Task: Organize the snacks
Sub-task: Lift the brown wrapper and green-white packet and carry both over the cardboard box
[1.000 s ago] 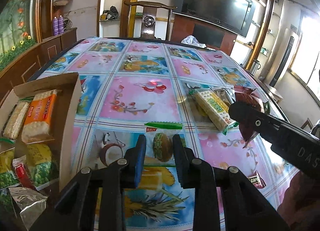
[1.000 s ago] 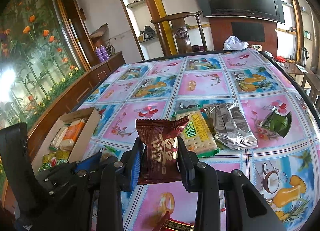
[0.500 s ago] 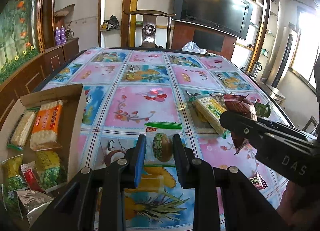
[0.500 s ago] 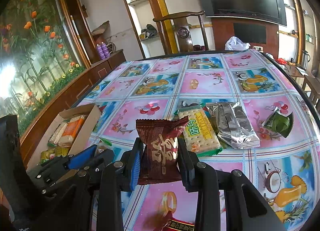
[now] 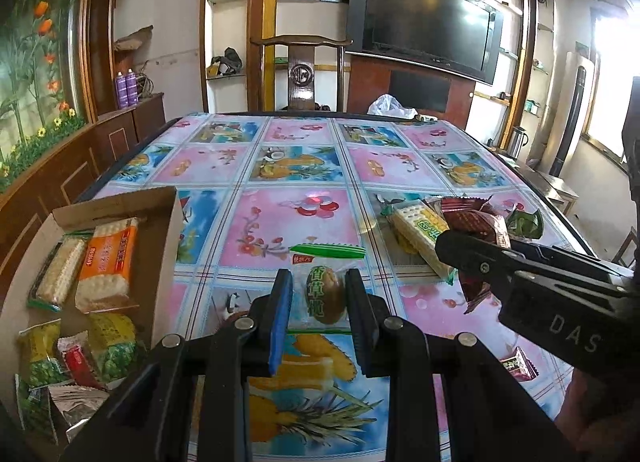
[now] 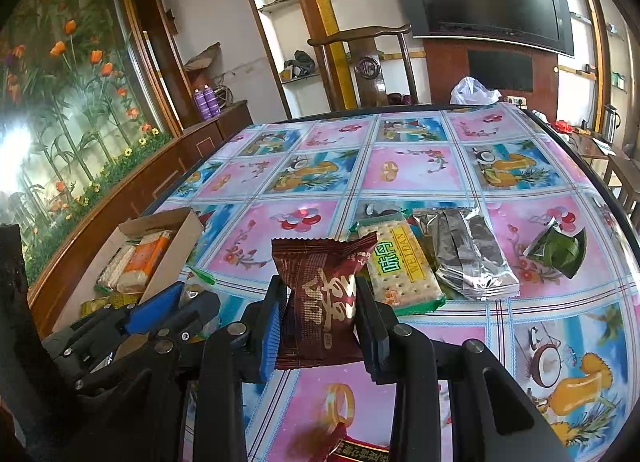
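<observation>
My left gripper point(image 5: 318, 290) is shut on a clear packet with a green top strip and a brown snack point(image 5: 325, 290), held above the table. My right gripper point(image 6: 322, 294) is shut on a dark brown snack packet point(image 6: 320, 298), also held above the table; it shows at the right of the left wrist view point(image 5: 476, 222). A cardboard box point(image 5: 160, 258) at the left holds cracker packs and several small green and red packets. It also shows in the right wrist view point(image 6: 168, 258).
On the table's flowered cloth point(image 6: 400, 166) lie a yellow-green cracker pack point(image 6: 400, 262), a silver foil bag point(image 6: 464, 254), a green leaf-wrapped parcel point(image 6: 556, 252) and a small dark red packet point(image 5: 518, 366). A wooden chair point(image 5: 302, 70) stands at the far edge.
Both grippers have risen and tilted a little while keeping their packets. The right gripper has drawn closer to the left one, and the box now sits nearer in the right wrist view.
</observation>
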Demonstrator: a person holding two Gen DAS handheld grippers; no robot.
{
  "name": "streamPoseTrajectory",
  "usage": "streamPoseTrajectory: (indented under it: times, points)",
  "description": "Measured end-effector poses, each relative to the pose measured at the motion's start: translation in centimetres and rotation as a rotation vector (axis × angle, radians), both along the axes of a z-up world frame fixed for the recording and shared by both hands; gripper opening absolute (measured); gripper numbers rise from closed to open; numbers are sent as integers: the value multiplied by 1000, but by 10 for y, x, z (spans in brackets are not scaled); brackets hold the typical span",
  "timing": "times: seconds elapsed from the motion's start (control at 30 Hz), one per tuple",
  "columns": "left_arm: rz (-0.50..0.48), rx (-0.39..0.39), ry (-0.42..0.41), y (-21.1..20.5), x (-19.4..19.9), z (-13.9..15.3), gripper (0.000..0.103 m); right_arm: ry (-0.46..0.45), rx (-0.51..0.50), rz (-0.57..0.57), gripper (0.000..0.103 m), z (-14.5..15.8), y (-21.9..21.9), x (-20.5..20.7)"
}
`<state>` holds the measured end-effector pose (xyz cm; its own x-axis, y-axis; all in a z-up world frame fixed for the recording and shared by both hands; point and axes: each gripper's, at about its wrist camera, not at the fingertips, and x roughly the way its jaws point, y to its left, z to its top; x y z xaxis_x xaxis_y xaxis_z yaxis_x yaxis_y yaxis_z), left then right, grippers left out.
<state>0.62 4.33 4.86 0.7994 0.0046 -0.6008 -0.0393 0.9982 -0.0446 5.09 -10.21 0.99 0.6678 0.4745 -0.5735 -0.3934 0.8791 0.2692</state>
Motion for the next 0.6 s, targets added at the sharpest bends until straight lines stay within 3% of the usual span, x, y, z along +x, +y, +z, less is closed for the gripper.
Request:
streamPoseTrajectory:
  times: [0.37,0.6]
  points:
    - [6,16,-44,-1,-19,17,26,-34,12,4,36,5,0,-7]
    - [27,-37,-72,21,-41,37,26,-46,54,28,36,8,16,-23]
